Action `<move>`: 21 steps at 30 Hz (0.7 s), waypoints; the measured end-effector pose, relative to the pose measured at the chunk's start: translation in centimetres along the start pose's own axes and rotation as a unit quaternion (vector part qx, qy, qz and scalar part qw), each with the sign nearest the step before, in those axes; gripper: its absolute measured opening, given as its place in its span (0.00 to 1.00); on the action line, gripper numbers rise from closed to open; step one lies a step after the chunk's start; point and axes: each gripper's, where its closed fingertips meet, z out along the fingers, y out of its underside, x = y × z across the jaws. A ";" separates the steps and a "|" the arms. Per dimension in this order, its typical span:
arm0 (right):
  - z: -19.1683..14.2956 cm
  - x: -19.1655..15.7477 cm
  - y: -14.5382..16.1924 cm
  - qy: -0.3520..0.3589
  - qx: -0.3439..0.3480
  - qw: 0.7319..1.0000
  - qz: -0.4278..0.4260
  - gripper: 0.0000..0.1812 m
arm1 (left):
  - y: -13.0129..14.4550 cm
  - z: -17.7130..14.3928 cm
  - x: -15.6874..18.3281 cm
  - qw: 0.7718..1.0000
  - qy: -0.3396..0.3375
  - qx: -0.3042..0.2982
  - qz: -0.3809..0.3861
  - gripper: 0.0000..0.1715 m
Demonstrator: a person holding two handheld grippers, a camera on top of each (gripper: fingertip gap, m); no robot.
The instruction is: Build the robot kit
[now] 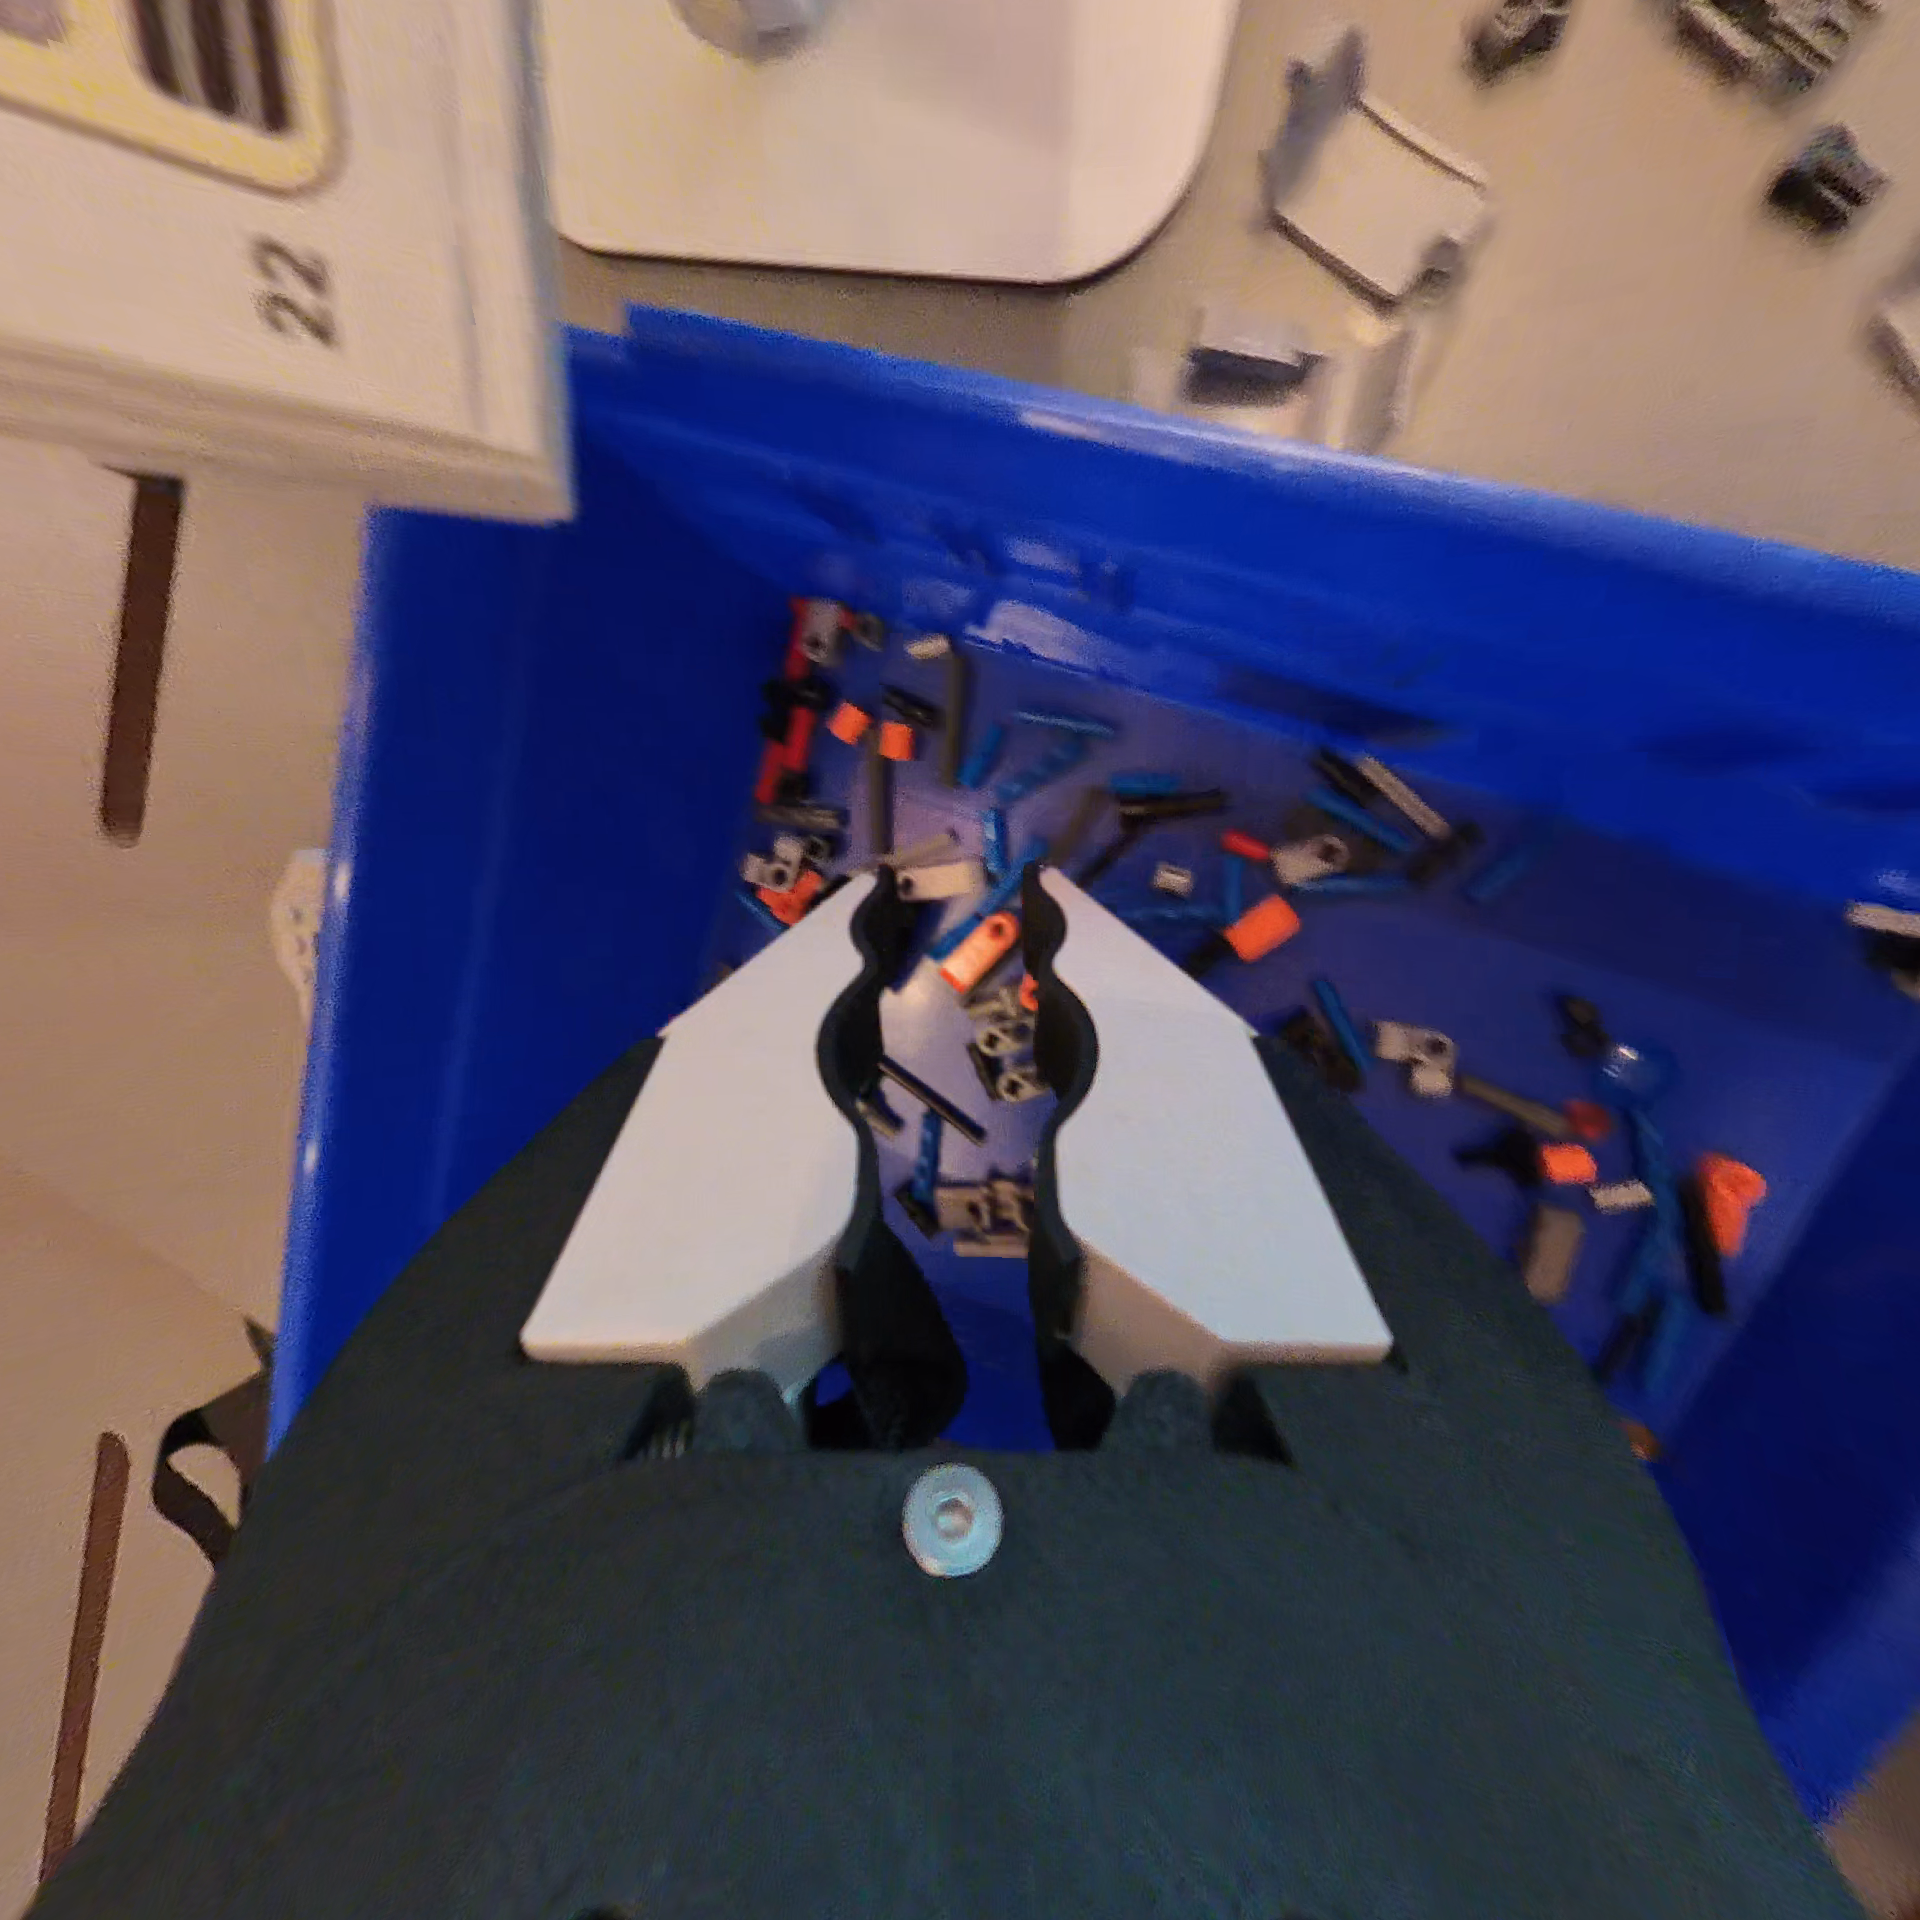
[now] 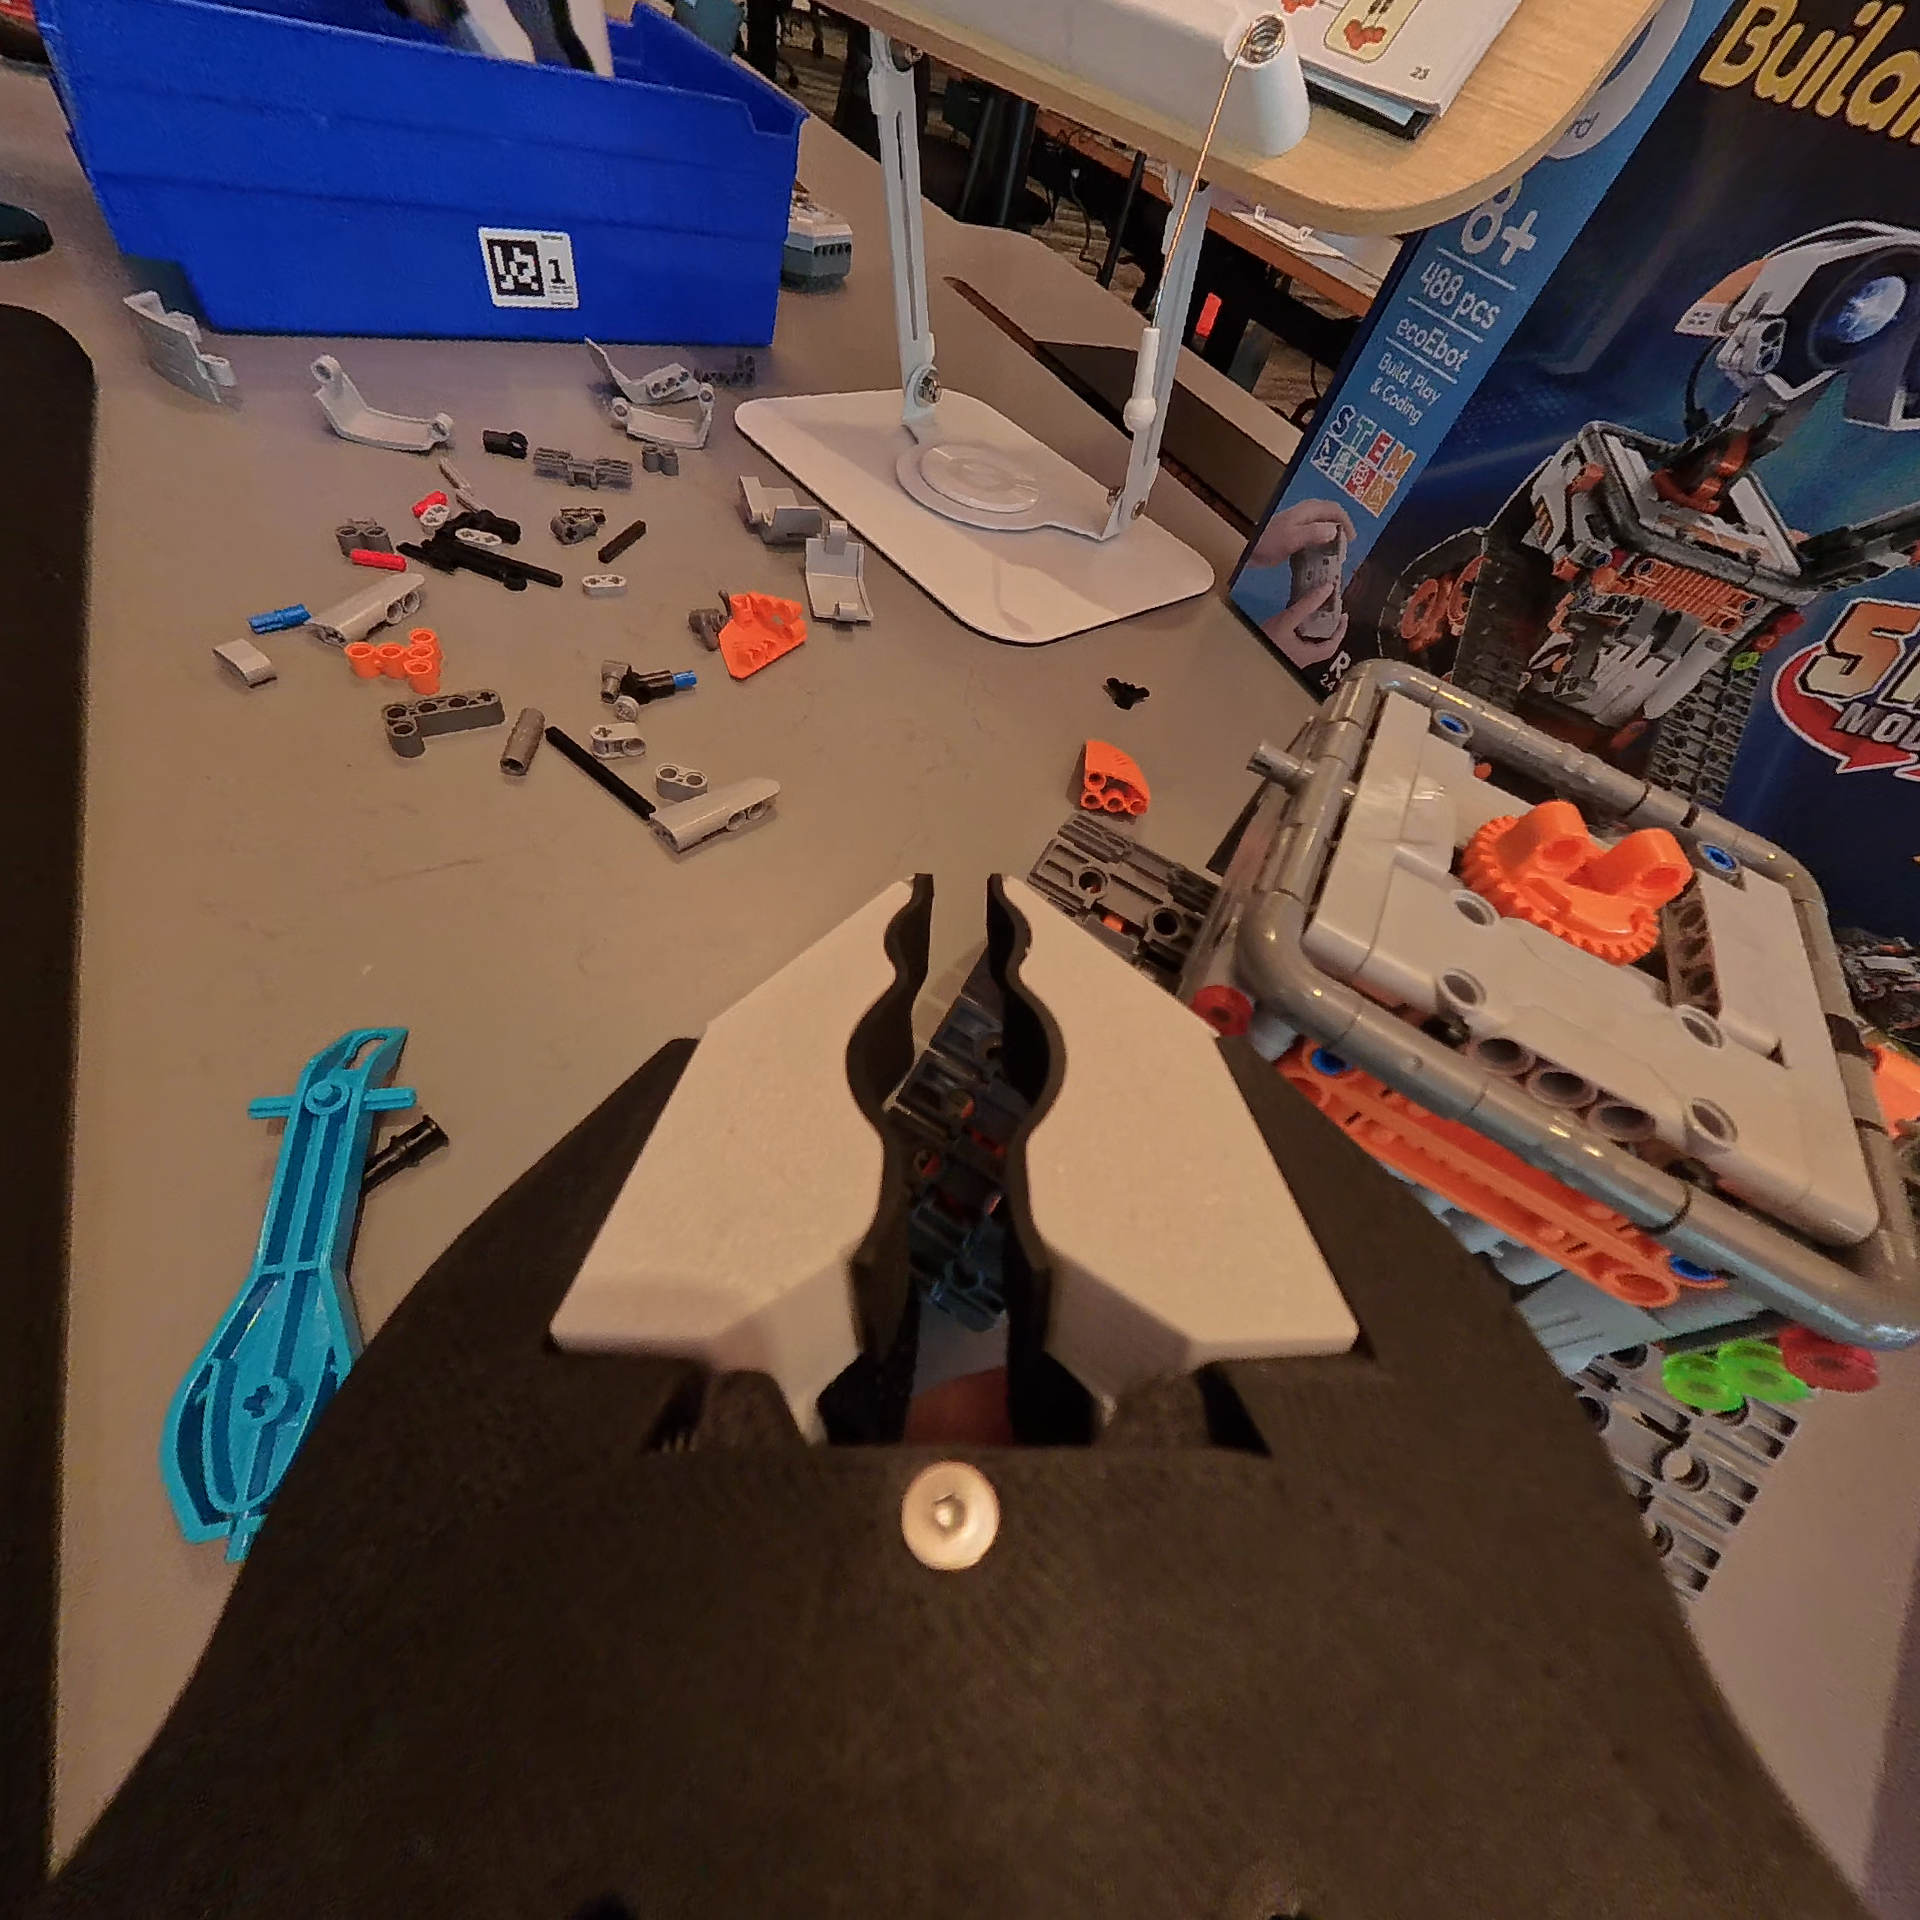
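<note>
**Brick-built model (image 2: pixel 1558 987) held at the near right of the table**

A dark beam section at the model's left edge is clamped between the nearly closed jaws of the right gripper (image 2: pixel 961 894), seemingly so that the assembly is steadied; its grey frame and orange gear are left uncovered on top. Loose parts (image 2: pixel 468 582) are spread over the table (image 2: pixel 623 987) to the far left, within reach, and a teal tool (image 2: pixel 281 1278) is laid at the near left. The left gripper (image 1: pixel 961 883) is held over the blue bin (image 1: pixel 520 831), its jaws narrowly parted with nothing between them; small pieces (image 1: pixel 1262 925) are seen lying on the bin floor beneath. A black-and-white marker sticker (image 2: pixel 528 268) is fixed to the bin's front; a white stand (image 2: pixel 977 499) carries a printed page overhead; a printed box (image 2: pixel 1662 468) with lettering and a robot picture is stood at the far right.
</note>
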 end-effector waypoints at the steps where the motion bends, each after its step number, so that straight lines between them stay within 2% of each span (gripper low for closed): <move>1: 0.0 0.0 0.0 0.000 0.000 1.000 0.000 0.05 | 0.0 0.5 -0.5 1.000 -0.008 -0.005 -0.001 0.13; 5: 0.0 0.0 0.0 -0.002 0.001 1.000 0.001 0.05 | 2.3 2.7 -1.3 0.997 -0.013 -0.079 -0.003 0.14; 7: -0.1 0.0 0.0 -0.003 0.001 1.000 0.001 0.05 | 3.4 3.2 -1.0 0.995 -0.003 -0.103 -0.002 0.10; 8: -0.1 0.0 0.0 -0.003 0.001 1.000 0.001 0.05 | 3.8 3.3 -0.9 0.994 -0.001 -0.112 -0.003 0.04; 12: 0.0 -0.1 0.0 -0.006 0.002 1.000 0.002 0.06 | 6.2 2.6 1.9 0.985 0.066 -0.158 -0.011 0.03; 13: 0.0 -0.1 0.0 -0.007 0.001 1.000 0.002 0.06 | 6.2 2.3 2.1 0.985 0.071 -0.157 -0.010 0.07; 15: 0.0 -0.2 0.0 -0.007 0.000 1.000 0.000 0.06 | 4.8 1.9 1.3 0.991 0.055 -0.118 -0.017 0.09; 18: 0.0 -0.2 0.0 -0.006 0.000 1.000 -0.001 0.06 | 2.1 1.7 -1.2 0.998 0.003 -0.052 -0.029 0.10; 21: 0.0 -0.2 0.0 -0.005 0.001 1.000 0.000 0.06 | 1.1 2.6 -2.7 0.999 -0.021 -0.040 -0.024 0.08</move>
